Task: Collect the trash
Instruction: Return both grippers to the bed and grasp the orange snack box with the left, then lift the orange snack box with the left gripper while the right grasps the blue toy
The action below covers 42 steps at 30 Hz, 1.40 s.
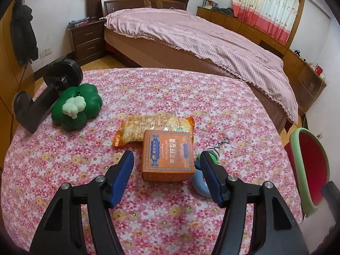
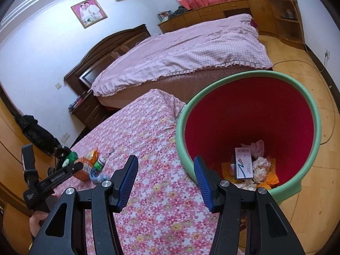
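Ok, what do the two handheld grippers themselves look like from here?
Both match: the left gripper and right gripper have black angular linkage arms with silver pivot bolts and ribbed blue finger pads. The right wrist view shows the left unit's black body with small white lettering.

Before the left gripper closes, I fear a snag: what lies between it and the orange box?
Nothing: in the left wrist view only bare flowered cloth separates the open left gripper from the orange box.

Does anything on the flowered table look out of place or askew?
Nothing is spilled or damaged. The orange box lies partly on top of the snack packet, and small toys sit among the trash.
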Each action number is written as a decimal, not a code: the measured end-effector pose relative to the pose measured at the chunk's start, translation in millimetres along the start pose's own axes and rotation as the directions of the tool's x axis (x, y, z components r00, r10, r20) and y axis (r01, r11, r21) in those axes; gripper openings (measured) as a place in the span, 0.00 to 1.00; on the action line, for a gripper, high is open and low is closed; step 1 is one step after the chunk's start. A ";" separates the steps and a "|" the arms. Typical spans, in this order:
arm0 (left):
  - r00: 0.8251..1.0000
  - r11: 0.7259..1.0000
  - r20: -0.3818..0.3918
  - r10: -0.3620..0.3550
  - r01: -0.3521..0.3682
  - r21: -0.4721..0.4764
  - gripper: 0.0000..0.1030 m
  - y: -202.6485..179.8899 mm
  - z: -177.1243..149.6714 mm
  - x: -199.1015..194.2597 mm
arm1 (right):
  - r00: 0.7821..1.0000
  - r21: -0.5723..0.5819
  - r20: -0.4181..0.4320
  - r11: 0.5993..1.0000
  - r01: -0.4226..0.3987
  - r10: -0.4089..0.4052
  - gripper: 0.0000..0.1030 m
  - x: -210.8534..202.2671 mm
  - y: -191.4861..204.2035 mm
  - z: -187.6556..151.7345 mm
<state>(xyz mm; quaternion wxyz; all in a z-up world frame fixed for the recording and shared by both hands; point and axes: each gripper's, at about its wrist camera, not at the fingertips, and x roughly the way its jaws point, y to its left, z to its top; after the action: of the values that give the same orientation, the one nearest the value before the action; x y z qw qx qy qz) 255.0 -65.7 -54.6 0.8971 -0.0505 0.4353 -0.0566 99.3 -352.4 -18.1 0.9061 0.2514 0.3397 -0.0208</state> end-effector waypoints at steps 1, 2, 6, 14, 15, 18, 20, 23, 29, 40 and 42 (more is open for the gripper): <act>1.000 1.000 -0.004 0.000 -0.001 -0.004 0.63 0.8 -0.5 2.2 | 1.000 -0.002 -0.004 1.000 0.000 0.000 0.54 1.2 0.5 -0.4; 1.000 1.000 -0.007 -0.002 0.002 -0.010 0.63 2.0 -0.9 4.4 | 1.000 -0.002 -0.007 1.000 -0.001 0.001 0.54 2.2 0.6 -0.5; 1.000 1.000 -0.007 -0.014 0.014 -0.025 0.60 6.7 -2.3 8.1 | 1.000 -0.007 -0.018 1.000 -0.004 0.004 0.54 6.8 2.6 -1.0; 0.999 0.999 0.012 -0.030 0.031 -0.039 0.51 16.0 -4.7 0.2 | 0.999 -0.025 -0.037 1.000 -0.014 0.013 0.54 12.5 11.7 -3.8; 0.999 0.999 0.017 -0.032 0.032 -0.041 0.51 17.6 -4.9 -2.8 | 0.999 -0.029 -0.038 0.999 -0.015 0.014 0.54 13.0 13.0 -4.0; 0.999 0.998 0.033 -0.025 0.027 -0.048 0.51 23.6 -6.4 -12.8 | 0.999 -0.043 -0.047 0.999 -0.020 0.018 0.54 16.7 19.8 -4.5; 0.999 0.998 0.039 -0.006 0.008 -0.055 0.51 29.1 -8.9 -19.3 | 0.998 -0.053 -0.058 0.998 -0.026 0.023 0.54 20.3 24.4 -5.6; 0.999 0.998 0.042 0.023 -0.020 -0.066 0.51 38.6 -13.2 -26.8 | 0.996 -0.081 -0.081 0.996 -0.041 0.035 0.54 27.6 35.7 -7.5; 0.996 0.994 0.061 0.066 -0.061 -0.093 0.51 59.8 -22.3 -42.4 | 0.991 -0.155 -0.123 0.985 -0.075 0.056 0.54 43.8 65.1 -9.7; 0.993 0.986 0.071 0.096 -0.085 -0.143 0.51 91.2 -39.2 -56.6 | 0.971 -0.289 -0.223 0.946 -0.150 0.086 0.55 89.8 123.0 -26.5; 0.993 0.985 0.070 0.095 -0.083 -0.154 0.51 96.4 -42.2 -59.1 | 0.968 -0.315 -0.239 0.936 -0.157 0.082 0.55 99.5 130.6 -28.8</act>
<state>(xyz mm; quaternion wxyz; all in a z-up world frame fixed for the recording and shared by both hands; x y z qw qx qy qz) 191.0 36.5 -48.2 0.9084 -0.1006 0.4053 0.0186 185.6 -211.6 -41.2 0.8913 0.1167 0.4215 0.1199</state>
